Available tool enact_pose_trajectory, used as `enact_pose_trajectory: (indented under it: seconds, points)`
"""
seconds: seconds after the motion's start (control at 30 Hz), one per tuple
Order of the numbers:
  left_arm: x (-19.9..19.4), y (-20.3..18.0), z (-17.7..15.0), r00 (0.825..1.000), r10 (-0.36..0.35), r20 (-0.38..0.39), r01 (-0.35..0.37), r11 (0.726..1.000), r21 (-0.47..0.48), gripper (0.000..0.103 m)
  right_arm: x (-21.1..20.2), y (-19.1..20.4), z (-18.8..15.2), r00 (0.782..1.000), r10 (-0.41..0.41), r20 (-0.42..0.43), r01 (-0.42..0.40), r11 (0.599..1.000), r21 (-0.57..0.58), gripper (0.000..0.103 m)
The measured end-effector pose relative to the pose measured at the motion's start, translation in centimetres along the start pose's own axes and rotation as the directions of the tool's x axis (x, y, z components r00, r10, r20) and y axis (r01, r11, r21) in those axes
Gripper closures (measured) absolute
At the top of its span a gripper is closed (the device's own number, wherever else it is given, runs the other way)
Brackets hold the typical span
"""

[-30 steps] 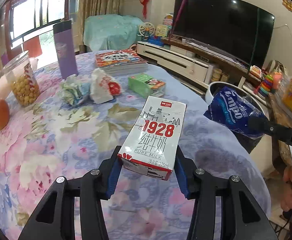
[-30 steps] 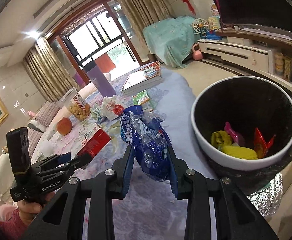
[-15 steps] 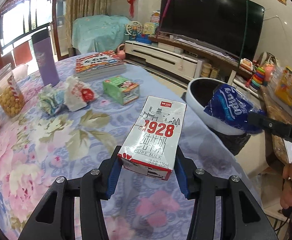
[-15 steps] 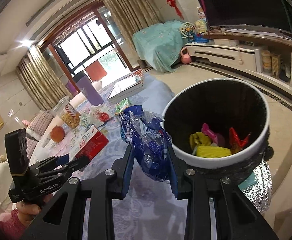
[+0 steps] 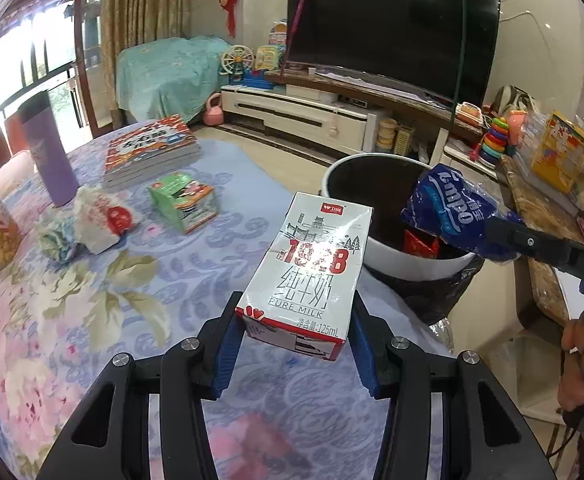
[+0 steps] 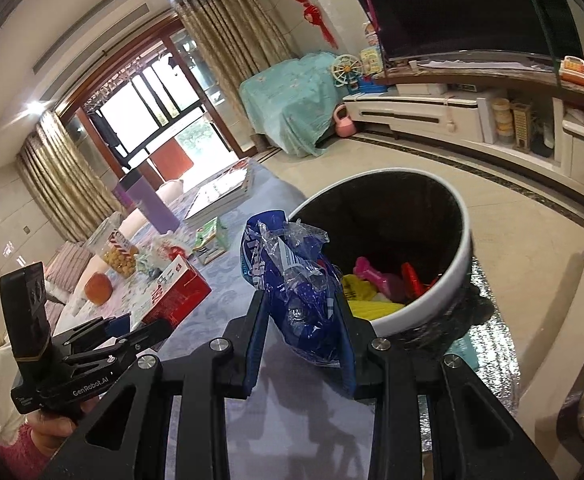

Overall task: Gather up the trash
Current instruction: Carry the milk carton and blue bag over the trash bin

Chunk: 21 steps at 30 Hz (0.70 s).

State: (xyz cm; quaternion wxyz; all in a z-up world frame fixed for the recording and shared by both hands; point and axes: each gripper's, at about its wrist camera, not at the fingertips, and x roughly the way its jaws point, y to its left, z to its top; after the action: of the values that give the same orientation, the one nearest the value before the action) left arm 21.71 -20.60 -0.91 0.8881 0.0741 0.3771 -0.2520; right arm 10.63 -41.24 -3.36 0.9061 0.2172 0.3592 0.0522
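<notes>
Trash is nearing the white-rimmed bin [image 5: 392, 258]: the left gripper [image 5: 294, 344] is clamping a milk carton [image 5: 308, 268] just short of its rim, the right gripper [image 6: 302, 338] is pinching a blue wrapper [image 6: 292, 280] closer over it than a second ago.

both wrist views look down along their jaws, close, sharing the trash bin [image 5: 376, 248] [image 6: 448, 280] and table [image 5: 91, 320] [image 6: 227, 304].

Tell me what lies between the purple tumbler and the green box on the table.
In the left wrist view, a white crumpled wrapper with a red patch lies between the purple tumbler and the green box, slightly nearer the camera.
</notes>
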Motion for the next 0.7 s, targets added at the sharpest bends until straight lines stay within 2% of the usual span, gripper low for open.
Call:
enact_pose_trajectory:
  seconds: [0.7]
  points:
    - [3.3, -3.8, 3.2, 0.999, -0.036, 0.008, 0.035, 0.996, 0.076, 0.055, -0.4, -2.1, 1.4, 0.999, -0.049, 0.011, 0.049, 0.999, 0.005, 0.071]
